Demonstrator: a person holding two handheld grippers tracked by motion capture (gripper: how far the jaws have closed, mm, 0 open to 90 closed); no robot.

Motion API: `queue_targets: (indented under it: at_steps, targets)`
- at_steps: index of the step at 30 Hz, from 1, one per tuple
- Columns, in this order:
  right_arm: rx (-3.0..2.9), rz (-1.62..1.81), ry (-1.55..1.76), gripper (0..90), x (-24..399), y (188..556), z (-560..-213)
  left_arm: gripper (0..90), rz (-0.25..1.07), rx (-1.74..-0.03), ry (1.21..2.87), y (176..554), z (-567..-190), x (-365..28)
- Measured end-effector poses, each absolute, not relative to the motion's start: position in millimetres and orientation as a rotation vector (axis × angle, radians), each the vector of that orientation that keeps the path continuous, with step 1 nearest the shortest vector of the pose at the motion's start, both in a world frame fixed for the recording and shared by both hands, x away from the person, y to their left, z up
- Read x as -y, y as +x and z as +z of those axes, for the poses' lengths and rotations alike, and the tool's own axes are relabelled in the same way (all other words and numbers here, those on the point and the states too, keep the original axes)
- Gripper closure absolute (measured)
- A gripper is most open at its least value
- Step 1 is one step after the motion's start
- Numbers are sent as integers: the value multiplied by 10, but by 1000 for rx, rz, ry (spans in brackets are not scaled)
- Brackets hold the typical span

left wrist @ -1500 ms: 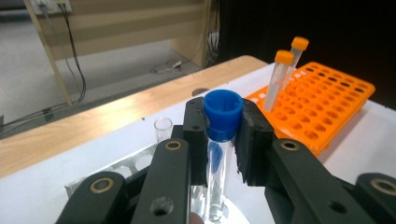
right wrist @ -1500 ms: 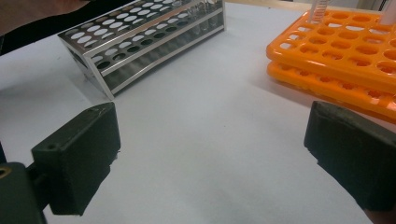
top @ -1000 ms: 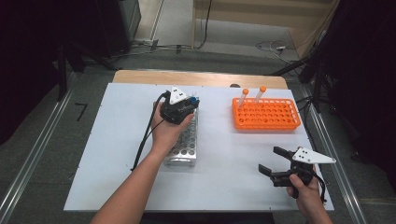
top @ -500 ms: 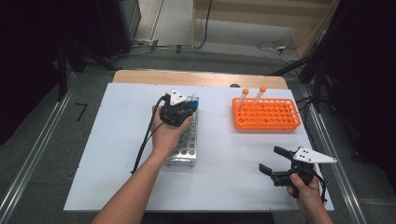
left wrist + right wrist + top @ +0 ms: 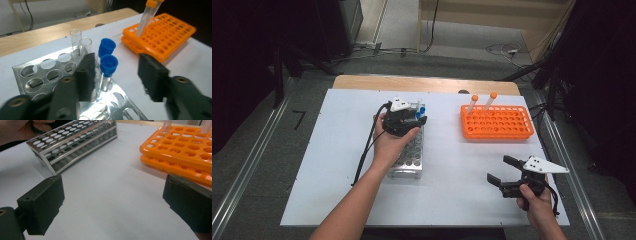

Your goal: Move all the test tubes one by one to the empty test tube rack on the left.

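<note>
High view: both tools sit open over a white surface (image 5: 337, 165) carrying two tube racks.

The left tool (image 5: 115, 75) hovers over the far end of the metal rack (image 5: 409, 160), jaws spread wide and holding nothing. In the left gripper view its jaws straddle the nearer of two blue-capped tubes (image 5: 108, 70); that tube stands just beside the left jaw, with clear space to the right jaw. Whether it touches the left jaw I cannot tell. Two uncapped clear tubes (image 5: 80, 43) stand in holes just behind. The orange rack (image 5: 496, 121) lies well apart to the right, with two orange-capped tubes (image 5: 481, 101) leaning at its far edge. The right tool (image 5: 501, 172) is near the surface's front right corner, jaws wide apart and empty, pointing towards the gap between the racks.
</note>
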State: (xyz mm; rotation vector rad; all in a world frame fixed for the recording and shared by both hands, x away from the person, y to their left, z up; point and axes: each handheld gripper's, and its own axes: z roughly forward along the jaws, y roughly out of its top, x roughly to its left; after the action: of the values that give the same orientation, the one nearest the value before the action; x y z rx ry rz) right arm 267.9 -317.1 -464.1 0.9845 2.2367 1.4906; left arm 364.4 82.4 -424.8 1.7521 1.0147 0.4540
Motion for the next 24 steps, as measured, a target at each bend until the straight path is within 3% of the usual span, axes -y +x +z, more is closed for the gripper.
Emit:
queue_targets:
  at_steps: [3,10,19,24]
  targets:
    - [-2228,1485,993,23,3124,2719,-4614,282,428,-985,1734,3548,-4207,-875]
    - [-2221,1470,1001,23,3014,2874,-4543,115,383,-921,1713,3256,-4179,-984]
    - [-2206,1476,1027,23,2940,3195,-4458,13,380,-900,1696,2880,-4216,-1148]
    - [-2207,1472,1018,23,2876,3372,-4385,0,378,-891,1680,2726,-4213,-1244]
